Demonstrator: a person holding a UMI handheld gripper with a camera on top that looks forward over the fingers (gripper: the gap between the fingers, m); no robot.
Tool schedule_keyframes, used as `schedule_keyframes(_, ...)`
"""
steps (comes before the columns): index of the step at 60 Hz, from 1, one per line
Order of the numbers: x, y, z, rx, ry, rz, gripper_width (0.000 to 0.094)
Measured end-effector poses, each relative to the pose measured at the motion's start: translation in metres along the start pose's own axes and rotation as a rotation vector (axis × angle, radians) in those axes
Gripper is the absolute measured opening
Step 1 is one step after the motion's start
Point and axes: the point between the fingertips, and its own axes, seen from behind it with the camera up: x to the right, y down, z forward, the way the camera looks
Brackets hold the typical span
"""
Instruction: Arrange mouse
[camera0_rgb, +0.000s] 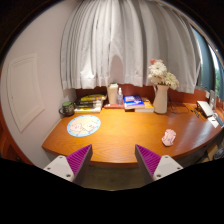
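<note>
A small pale mouse (169, 137) lies on the wooden desk (115, 135), ahead of my fingers and off to the right, near the desk's front edge. My gripper (112, 159) is open and empty, held back from the desk's front edge. Its two fingers with purple pads (76, 160) stand wide apart, with nothing between them.
A round patterned mat (84, 125) lies on the desk's left part. At the back stand stacked books (90, 101), a white container (113, 94), blue books (133, 101) and a vase of flowers (161, 90). A laptop (208, 108) sits at the far right. White curtains hang behind.
</note>
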Motion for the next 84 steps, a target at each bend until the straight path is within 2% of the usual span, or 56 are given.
schedule_keyframes(13, 0.096, 0.081, 0.02, -0.137, 0.094, 0.041, 0.086)
schedule_keyframes(25, 0.201, 0.105, 0.053, -0.207, 0.19, 0.066, 0.0853)
schedule_keyframes(39, 0.271, 0.085, 0.12, -0.223, 0.194, 0.081, 0.0843)
schedule_keyframes(50, 0.276, 0.061, 0.172, -0.228, 0.126, 0.066, 0.0842)
schedule_keyframes(64, 0.273, 0.043, 0.209, -0.25, 0.103, 0.056, 0.0825)
schedule_keyframes(74, 0.275, 0.033, 0.227, -0.247, 0.112, 0.044, 0.0676)
schedule_keyframes(78, 0.275, 0.03, 0.233, -0.242, 0.111, 0.042, 0.0563)
schedule_keyframes(84, 0.273, 0.028, 0.238, -0.243, 0.116, 0.026, 0.0495)
